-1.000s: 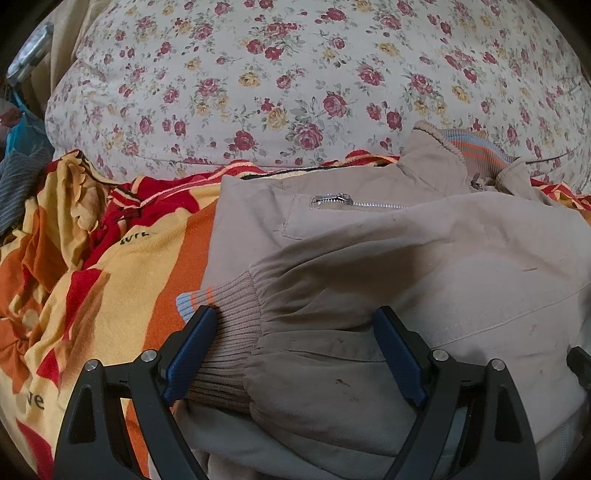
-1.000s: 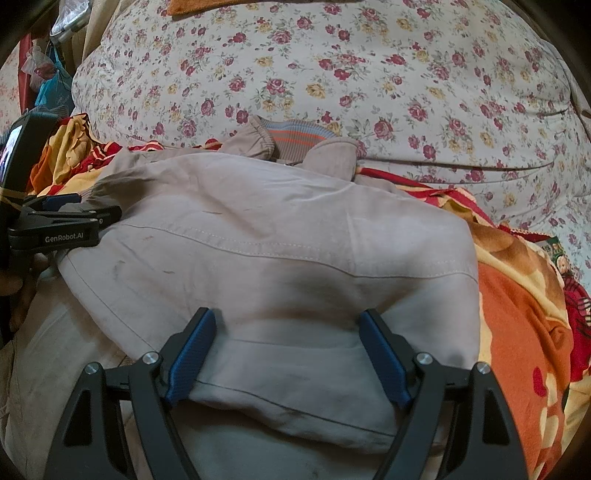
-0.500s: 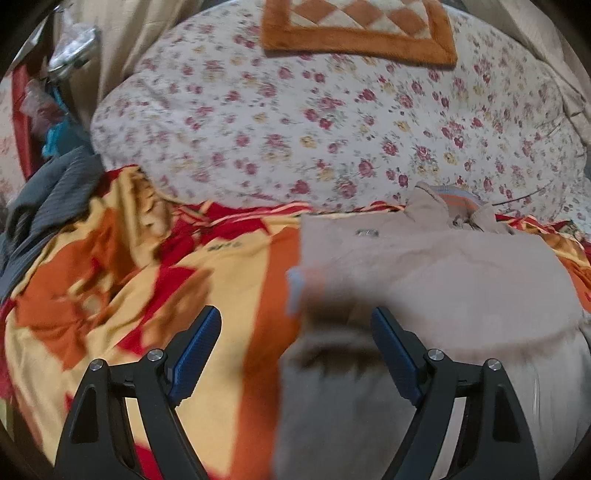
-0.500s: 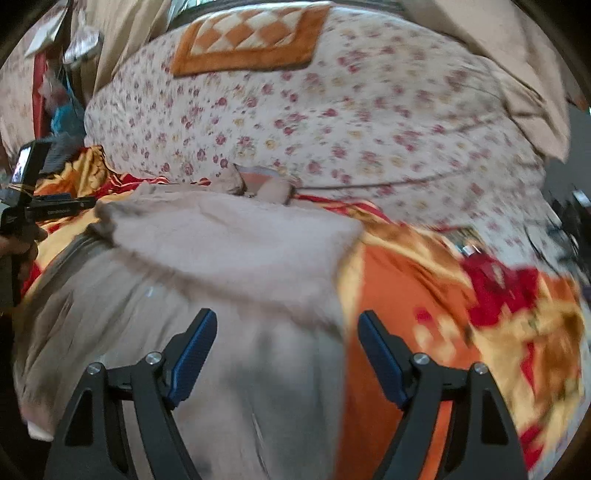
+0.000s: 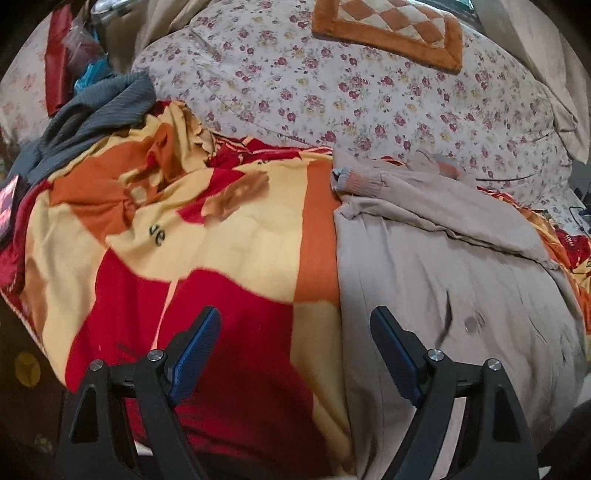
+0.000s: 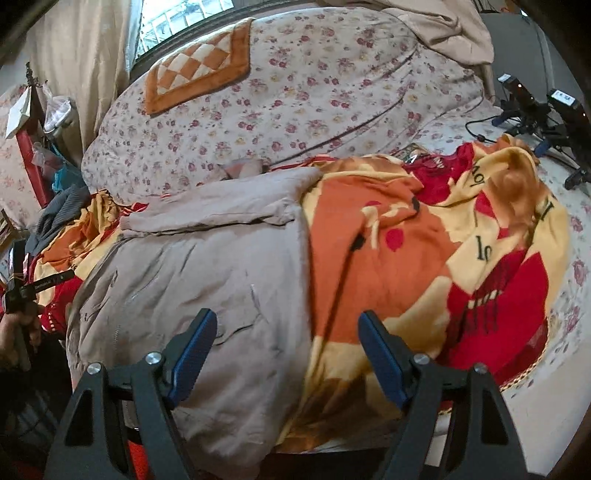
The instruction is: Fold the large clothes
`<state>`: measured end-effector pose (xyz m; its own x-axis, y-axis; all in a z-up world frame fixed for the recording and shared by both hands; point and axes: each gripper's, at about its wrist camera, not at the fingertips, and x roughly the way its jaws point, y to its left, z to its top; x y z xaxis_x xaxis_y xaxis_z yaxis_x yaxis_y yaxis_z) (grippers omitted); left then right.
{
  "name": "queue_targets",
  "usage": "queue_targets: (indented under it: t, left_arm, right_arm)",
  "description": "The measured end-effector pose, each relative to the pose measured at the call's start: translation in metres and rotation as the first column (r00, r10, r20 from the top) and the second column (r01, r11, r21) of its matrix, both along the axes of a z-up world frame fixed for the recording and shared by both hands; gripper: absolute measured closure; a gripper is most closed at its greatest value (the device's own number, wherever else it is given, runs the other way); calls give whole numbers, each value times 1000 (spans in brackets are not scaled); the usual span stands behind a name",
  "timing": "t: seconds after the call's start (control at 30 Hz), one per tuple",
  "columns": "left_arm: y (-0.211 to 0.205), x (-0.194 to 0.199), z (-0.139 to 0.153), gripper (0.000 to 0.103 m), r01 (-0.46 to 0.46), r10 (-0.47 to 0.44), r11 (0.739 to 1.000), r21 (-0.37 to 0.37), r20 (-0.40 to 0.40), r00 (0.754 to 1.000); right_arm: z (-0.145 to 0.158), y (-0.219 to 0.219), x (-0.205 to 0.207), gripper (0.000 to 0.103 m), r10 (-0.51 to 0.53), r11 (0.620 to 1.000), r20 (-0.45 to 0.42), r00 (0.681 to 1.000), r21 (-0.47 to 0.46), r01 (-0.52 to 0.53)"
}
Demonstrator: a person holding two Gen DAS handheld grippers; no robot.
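Observation:
A beige jacket (image 5: 443, 266) lies on an orange, red and yellow blanket (image 5: 184, 240), its sleeves folded across the top and a ribbed cuff (image 5: 354, 181) at its left edge. It also shows in the right wrist view (image 6: 207, 266). My left gripper (image 5: 295, 350) is open and empty, held above the jacket's lower left edge. My right gripper (image 6: 286, 350) is open and empty, above the jacket's lower right edge. Neither touches the cloth.
A floral quilt (image 5: 332, 85) is heaped behind, with an orange checked mat (image 5: 388, 29) on it. A grey garment (image 5: 92, 110) lies at far left. Cables and black devices (image 6: 535, 110) stand at the right. The blanket (image 6: 424, 258) spreads right.
Both grippers have pulled back and up from the jacket, where their jaws were down at the cloth. The jacket now lies lower and farther off, with the sleeve left folded across.

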<state>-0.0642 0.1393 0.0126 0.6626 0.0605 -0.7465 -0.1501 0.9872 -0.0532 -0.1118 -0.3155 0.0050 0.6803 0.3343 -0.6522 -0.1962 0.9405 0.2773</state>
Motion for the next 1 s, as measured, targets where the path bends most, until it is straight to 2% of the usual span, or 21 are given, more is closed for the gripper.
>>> queue_targets:
  t: [0.17, 0.27, 0.4, 0.53, 0.6, 0.7, 0.83, 0.93, 0.97, 1.0]
  left_arm:
    - [-1, -15, 1, 31, 21, -22, 999, -40, -10, 1000]
    - [-10, -24, -1, 31, 73, -73, 997, -20, 5, 997]
    - [-21, -35, -15, 31, 147, -146, 989, -32, 28, 989]
    - [-30, -43, -32, 31, 171, -174, 983, -74, -35, 984]
    - [-34, -53, -35, 31, 179, -185, 979, -101, -48, 982]
    - [-43, -70, -43, 31, 205, -218, 970, -132, -90, 972]
    - [-56, -85, -63, 33, 227, -260, 956, -189, -179, 949]
    - [-67, -83, -81, 45, 232, -279, 951, -205, -243, 929]
    - [-68, -82, -81, 54, 236, -285, 948, -212, -243, 927]
    - [-70, -81, -81, 70, 247, -300, 943, -225, -240, 923]
  right_arm:
    - [-1, -2, 2, 21, -32, 999, -25, 999, 20, 32]
    - [-2, -10, -9, 21, -41, 997, -23, 999, 66, 43]
    - [-15, -8, -24, 21, 16, 998, -51, 999, 56, -13]
    - [-31, 1, -25, 21, 73, 996, -128, 989, 63, -65]
    - [-48, 7, -23, 20, 83, 995, -214, 973, 74, -68]
    - [-77, 26, -26, 20, 134, 990, -344, 929, 96, -108]
    - [-88, 65, -33, 21, 261, 961, -375, 890, 14, -276]
    - [-99, 77, -31, 21, 255, 952, -423, 869, -50, -303]
    - [-100, 78, -31, 25, 255, 952, -429, 867, -46, -303]
    - [-98, 77, -32, 34, 258, 953, -424, 868, -38, -301]
